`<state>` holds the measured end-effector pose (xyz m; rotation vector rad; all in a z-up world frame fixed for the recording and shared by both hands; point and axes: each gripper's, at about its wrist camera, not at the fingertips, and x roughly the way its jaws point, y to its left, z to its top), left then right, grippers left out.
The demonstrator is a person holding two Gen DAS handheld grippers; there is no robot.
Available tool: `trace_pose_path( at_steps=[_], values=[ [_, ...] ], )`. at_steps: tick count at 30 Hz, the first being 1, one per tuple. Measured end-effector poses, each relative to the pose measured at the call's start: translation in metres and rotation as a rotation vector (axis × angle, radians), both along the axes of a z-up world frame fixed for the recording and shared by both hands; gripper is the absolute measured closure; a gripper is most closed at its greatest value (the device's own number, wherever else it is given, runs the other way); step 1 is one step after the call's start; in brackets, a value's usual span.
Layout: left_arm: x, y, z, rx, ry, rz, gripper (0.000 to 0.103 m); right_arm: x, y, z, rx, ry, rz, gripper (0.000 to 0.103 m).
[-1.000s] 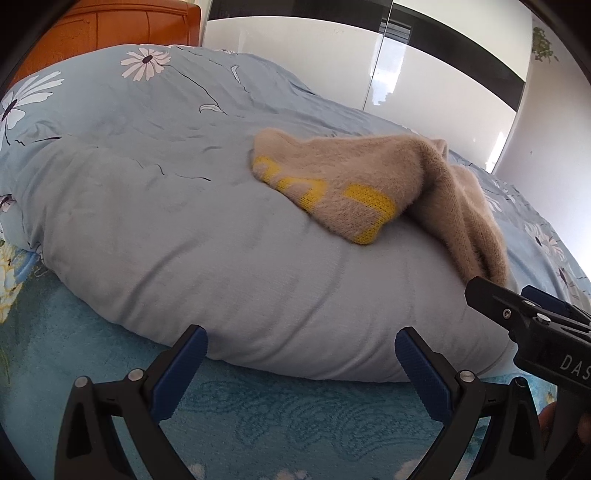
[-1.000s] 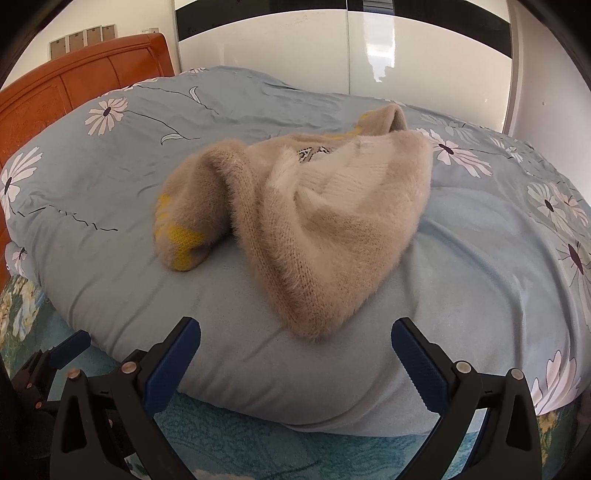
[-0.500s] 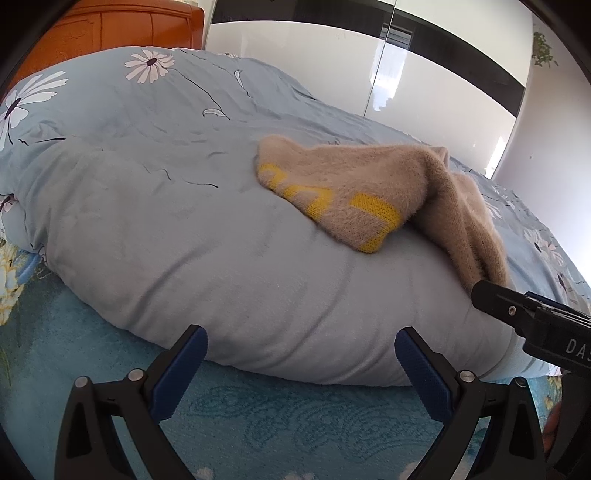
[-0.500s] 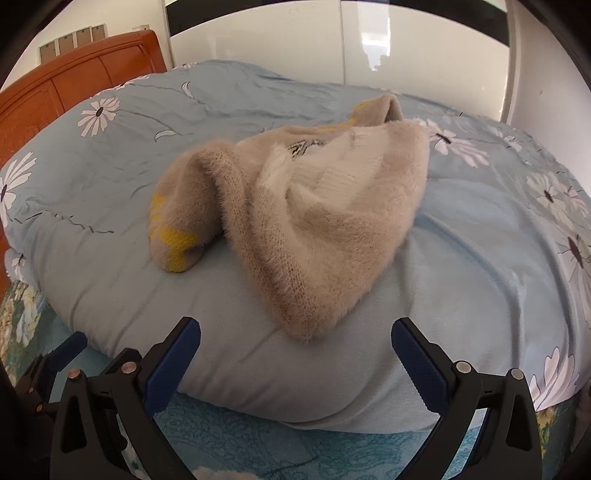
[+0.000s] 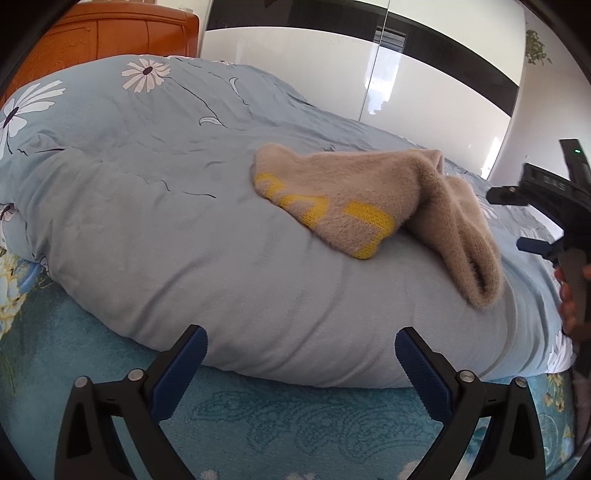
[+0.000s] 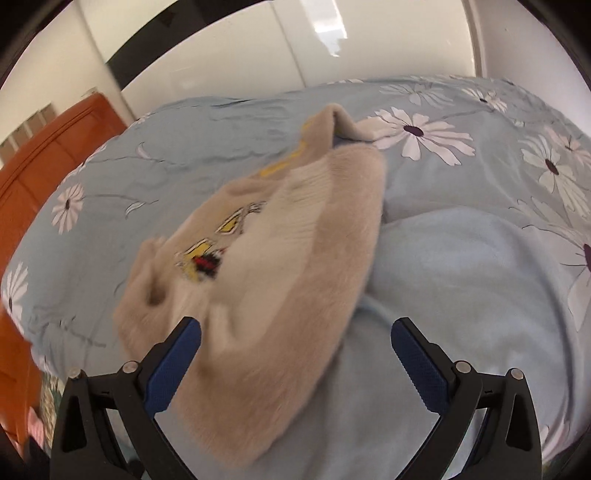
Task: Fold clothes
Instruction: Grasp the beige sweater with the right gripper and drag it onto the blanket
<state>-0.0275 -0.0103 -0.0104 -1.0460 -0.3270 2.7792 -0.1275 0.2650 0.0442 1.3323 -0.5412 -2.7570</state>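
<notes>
A crumpled beige fuzzy sweater (image 5: 369,199) with yellow cuff stripes lies on the blue flowered duvet (image 5: 147,206). In the right wrist view the sweater (image 6: 280,266) fills the middle, showing a yellow and red embroidered patch. My left gripper (image 5: 299,354) is open and empty, low at the near edge of the duvet, well short of the sweater. My right gripper (image 6: 295,347) is open, right above the sweater's near end, with the cloth lying between its fingers. The right tool's body (image 5: 554,199) shows at the far right of the left wrist view.
The duvet lies on a teal patterned sheet (image 5: 258,417). An orange wooden headboard (image 5: 110,33) stands at the back left. Glossy white wardrobe doors (image 5: 351,70) stand behind the bed.
My right gripper has moved forward and up over the sweater, which now reaches between its fingers. My left gripper has stayed nearly still, drifting slightly.
</notes>
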Motion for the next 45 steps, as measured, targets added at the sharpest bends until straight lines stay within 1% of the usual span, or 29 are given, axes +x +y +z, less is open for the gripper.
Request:
trace_pose_path(
  at_steps=[1, 2, 3, 5, 7, 10, 12, 13, 14, 16, 18, 21, 25, 27, 30, 32, 35, 38, 41, 43, 45],
  values=[
    [0.001, 0.001, 0.000, -0.009, -0.003, -0.004, 0.000, -0.008, 0.003, -0.005, -0.013, -0.011, -0.002, 0.005],
    [0.002, 0.003, 0.000, -0.017, -0.006, -0.008, 0.000, -0.015, 0.005, -0.010, -0.025, -0.022, -0.005, 0.013],
    [0.004, 0.004, 0.000, -0.025, -0.010, -0.010, 0.000, -0.023, 0.008, -0.015, -0.040, -0.034, -0.007, 0.018],
    [0.008, 0.006, 0.001, -0.042, -0.014, -0.015, 0.000, -0.037, 0.018, -0.030, -0.117, -0.065, -0.027, 0.040],
    [0.012, 0.007, 0.002, -0.065, -0.014, -0.014, 0.000, -0.047, 0.031, -0.046, -0.246, -0.091, -0.087, 0.044],
    [0.020, 0.009, 0.004, -0.091, -0.011, -0.006, 0.000, -0.051, 0.046, -0.066, -0.418, -0.111, -0.159, 0.061],
    [0.023, 0.008, 0.005, -0.094, -0.011, -0.003, 0.000, -0.048, 0.048, -0.068, -0.492, -0.092, -0.154, 0.063],
    [0.024, 0.006, 0.005, -0.094, -0.012, 0.001, 0.000, -0.045, 0.048, -0.066, -0.517, -0.083, -0.148, 0.069],
    [0.024, 0.005, 0.006, -0.096, -0.015, 0.003, 0.000, -0.042, 0.049, -0.065, -0.542, -0.074, -0.143, 0.079],
    [0.025, 0.003, 0.008, -0.096, -0.016, 0.005, 0.000, -0.035, 0.048, -0.060, -0.555, -0.067, -0.147, 0.084],
    [0.026, -0.001, 0.011, -0.086, -0.024, 0.015, 0.000, -0.028, 0.041, -0.050, -0.533, -0.056, -0.138, 0.085],
    [0.029, -0.005, 0.017, -0.045, -0.025, 0.029, 0.000, -0.012, 0.024, -0.028, -0.522, -0.022, -0.102, 0.086],
    [0.035, -0.013, 0.031, -0.038, -0.018, 0.063, 0.000, 0.025, -0.007, 0.001, -0.511, 0.008, -0.042, 0.087],
    [0.042, -0.020, 0.034, -0.012, -0.045, 0.078, 0.000, 0.046, -0.021, 0.007, -0.514, 0.009, -0.039, 0.087],
    [0.059, -0.035, 0.042, 0.007, -0.087, 0.107, 0.000, 0.078, -0.037, 0.007, -0.508, -0.010, -0.056, 0.087],
    [0.073, -0.047, 0.051, 0.016, -0.122, 0.129, 0.000, 0.102, -0.041, 0.000, -0.563, -0.035, -0.102, 0.088],
    [0.100, -0.067, 0.065, 0.027, -0.137, 0.151, 0.000, 0.141, -0.049, -0.005, -0.591, -0.060, -0.150, 0.088],
    [0.121, -0.091, 0.080, 0.039, -0.173, 0.172, 0.000, 0.174, -0.059, -0.003, -0.595, -0.091, -0.176, 0.088],
    [0.139, -0.111, 0.097, 0.080, -0.210, 0.172, 0.000, 0.208, -0.075, -0.001, -0.577, -0.133, -0.195, 0.088],
    [0.154, -0.121, 0.109, 0.093, -0.215, 0.174, 0.000, 0.226, -0.088, 0.000, -0.577, -0.156, -0.209, 0.088],
    [0.175, -0.130, 0.125, 0.076, -0.202, 0.172, 0.000, 0.246, -0.101, 0.000, -0.584, -0.179, -0.224, 0.088]
  ],
)
